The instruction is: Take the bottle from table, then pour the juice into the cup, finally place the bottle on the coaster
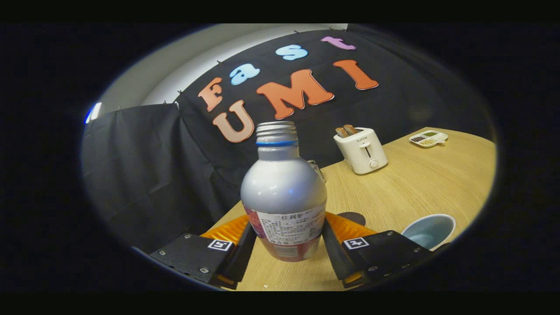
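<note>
A silver bottle (283, 192) with a blue ring under its uncapped threaded neck and a paper label low on its body stands between my fingers. My gripper (286, 238) is shut on the bottle, one finger pressing on each side of the labelled lower part. A light blue cup (428, 229) stands on the wooden table (415, 183) just right of my right finger, its mouth facing up. A dark round coaster (353, 217) peeks out just beyond the right finger, beside the bottle. The table looks slanted against the bottle.
A white toaster (362, 151) with two slices of toast in it stands further back on the table. A small white divided dish (428, 138) lies at the far end. Something clear and glassy (318, 169) shows behind the bottle. Black cloth hangs past the table's left edge.
</note>
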`<state>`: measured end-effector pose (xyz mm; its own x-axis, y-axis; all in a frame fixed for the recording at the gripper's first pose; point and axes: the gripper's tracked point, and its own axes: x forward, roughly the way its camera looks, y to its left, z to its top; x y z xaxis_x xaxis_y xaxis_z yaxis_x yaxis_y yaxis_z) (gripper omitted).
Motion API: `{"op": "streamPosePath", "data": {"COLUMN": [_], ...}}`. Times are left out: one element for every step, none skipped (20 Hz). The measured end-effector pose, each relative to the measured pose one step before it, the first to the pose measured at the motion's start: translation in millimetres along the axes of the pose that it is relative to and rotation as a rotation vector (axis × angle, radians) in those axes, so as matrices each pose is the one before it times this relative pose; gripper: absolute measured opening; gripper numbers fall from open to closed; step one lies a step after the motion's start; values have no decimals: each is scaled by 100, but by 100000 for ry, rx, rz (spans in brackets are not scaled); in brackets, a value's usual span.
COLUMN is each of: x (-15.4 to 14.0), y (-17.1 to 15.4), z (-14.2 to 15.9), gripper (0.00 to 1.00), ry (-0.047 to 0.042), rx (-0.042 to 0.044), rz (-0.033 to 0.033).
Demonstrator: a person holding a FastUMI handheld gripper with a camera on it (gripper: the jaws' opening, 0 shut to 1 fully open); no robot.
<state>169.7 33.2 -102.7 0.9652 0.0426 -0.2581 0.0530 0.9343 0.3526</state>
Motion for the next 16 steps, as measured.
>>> {"op": "streamPosePath", "data": {"x": [787, 754, 737, 705, 664, 730, 709, 569, 570, 556, 576, 454, 405, 298, 320, 256], "y": [-462, -472, -508, -551, -387, -293, -413, -508, -409, -435, -454, -386, -210, 128, 481, 130], "z": [131, 143, -78, -181, -115, -227, -254, -184, -99, -149, -277, -218, -499, -663, -240, -83], "gripper": [77, 77, 77, 77, 77, 77, 77, 77, 77, 77, 77, 77, 77, 77, 77, 77], "ry": [-1000, -1069, -859, -443, -272, -314, -347, -121, -141, -332, -8, -163, 847, 1537, 546, -109], "rx": [-3194, -3460, -3203, -2406, -836, -852, -1478, -1851, -1548, -1216, -1261, -721, -625, 377, -453, -676], "rz": [-2270, -2165, -2166, -1964, -1700, -1199, -1783, -1830, -1876, -1511, -1521, -1431, -1299, 271, 1123, 108]}}
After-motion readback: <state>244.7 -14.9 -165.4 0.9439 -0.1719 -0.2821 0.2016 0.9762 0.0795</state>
